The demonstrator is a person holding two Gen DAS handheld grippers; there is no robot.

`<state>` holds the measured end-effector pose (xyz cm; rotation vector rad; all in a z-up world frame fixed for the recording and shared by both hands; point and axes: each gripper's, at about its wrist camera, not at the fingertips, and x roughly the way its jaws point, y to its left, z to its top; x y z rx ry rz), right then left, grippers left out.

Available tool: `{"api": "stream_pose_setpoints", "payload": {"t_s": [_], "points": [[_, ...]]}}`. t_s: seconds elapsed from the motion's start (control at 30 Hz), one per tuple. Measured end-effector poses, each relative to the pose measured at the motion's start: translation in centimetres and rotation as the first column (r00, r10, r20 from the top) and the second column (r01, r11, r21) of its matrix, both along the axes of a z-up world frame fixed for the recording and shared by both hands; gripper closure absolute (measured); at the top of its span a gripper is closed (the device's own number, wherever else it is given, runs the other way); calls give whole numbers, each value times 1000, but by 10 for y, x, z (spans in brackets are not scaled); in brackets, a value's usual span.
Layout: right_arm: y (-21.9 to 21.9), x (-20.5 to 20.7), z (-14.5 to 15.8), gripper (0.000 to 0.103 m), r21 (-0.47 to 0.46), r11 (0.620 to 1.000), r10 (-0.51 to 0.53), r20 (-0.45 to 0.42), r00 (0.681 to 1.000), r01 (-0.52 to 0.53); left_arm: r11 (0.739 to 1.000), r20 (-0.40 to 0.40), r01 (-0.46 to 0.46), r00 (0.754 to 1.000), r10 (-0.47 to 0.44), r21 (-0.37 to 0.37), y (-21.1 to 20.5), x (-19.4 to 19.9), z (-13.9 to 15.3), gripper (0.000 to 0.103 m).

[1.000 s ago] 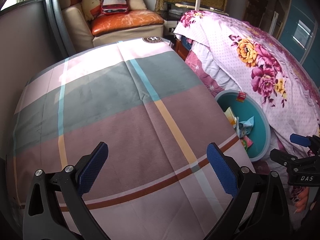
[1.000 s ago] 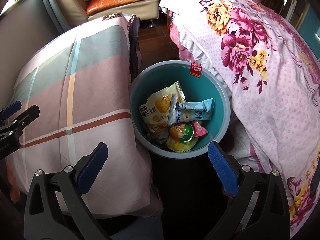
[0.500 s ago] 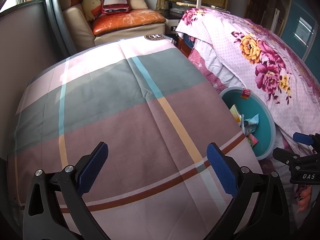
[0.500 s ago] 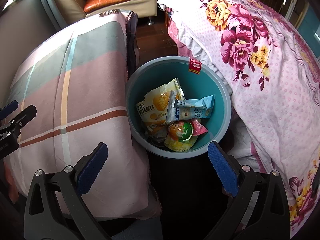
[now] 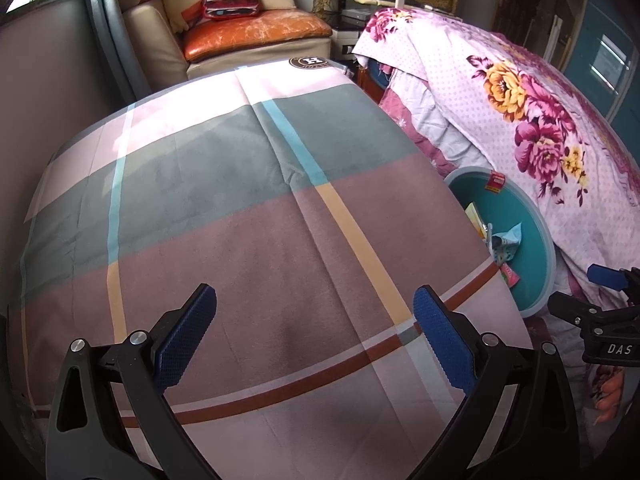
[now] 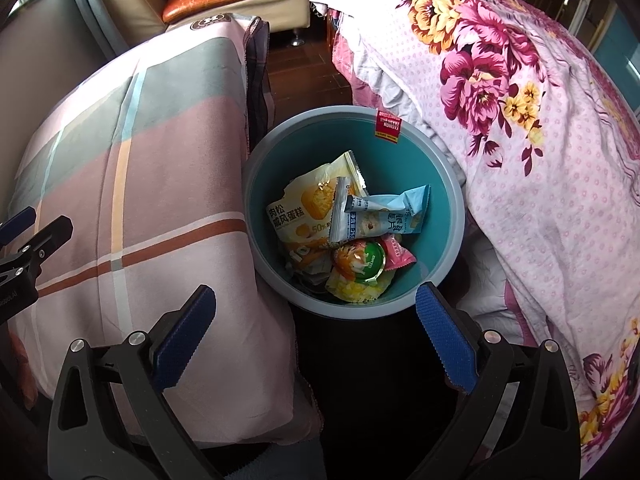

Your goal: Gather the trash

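1. The teal trash bin (image 6: 444, 216) serves as the landmark: it stands on the floor in the gap between a surface covered with a plaid cloth (image 6: 132, 184) and a bed under a floral quilt (image 6: 520, 120).
2. Inside the bin lies the collected trash: a yellow cake wrapper (image 6: 304, 216) against the wall nearest the plaid cloth, a light blue snack wrapper (image 6: 384, 216) across the middle, a pink wrapper (image 6: 396, 254) just beside it, and a jelly cup with a green lid (image 6: 362, 266) at the near side.
3. A small red label (image 6: 388, 126) sits on the bin's far rim, on the quilt side.
4. The right gripper (image 6: 316, 336) hangs above the near rim of the bin, its jaws spread wide and holding nothing; the blue pads (image 6: 444, 340) frame the bin's near edge.
5. The left gripper (image 5: 316, 336) is over the plaid cloth (image 5: 240, 220), well to the side of the bin (image 5: 538, 252), jaws also spread wide and empty.
6. From the left wrist view the bin shows only partly, past the cloth's edge, with the blue wrapper (image 5: 506, 240) visible inside.
7. Beyond the bin, at the far end of the plaid cloth, stands a cream armchair with an orange cushion (image 5: 256, 34).
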<state>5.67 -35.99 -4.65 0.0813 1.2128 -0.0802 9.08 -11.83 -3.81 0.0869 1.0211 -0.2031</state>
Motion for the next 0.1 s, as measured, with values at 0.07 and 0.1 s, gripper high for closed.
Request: {"api": "stream_pose_setpoints", "payload": {"t_s": [0.07,0.1], "points": [[0,0,0,7,0,1000,0,0,1000,0,1000,-1,1,1000,-1,0,0,0,-1,4],[0,0,0,7,0,1000,-1,-1,1000,1,1000,1,-2,1000,2,2,0,0,-1,4]]}}
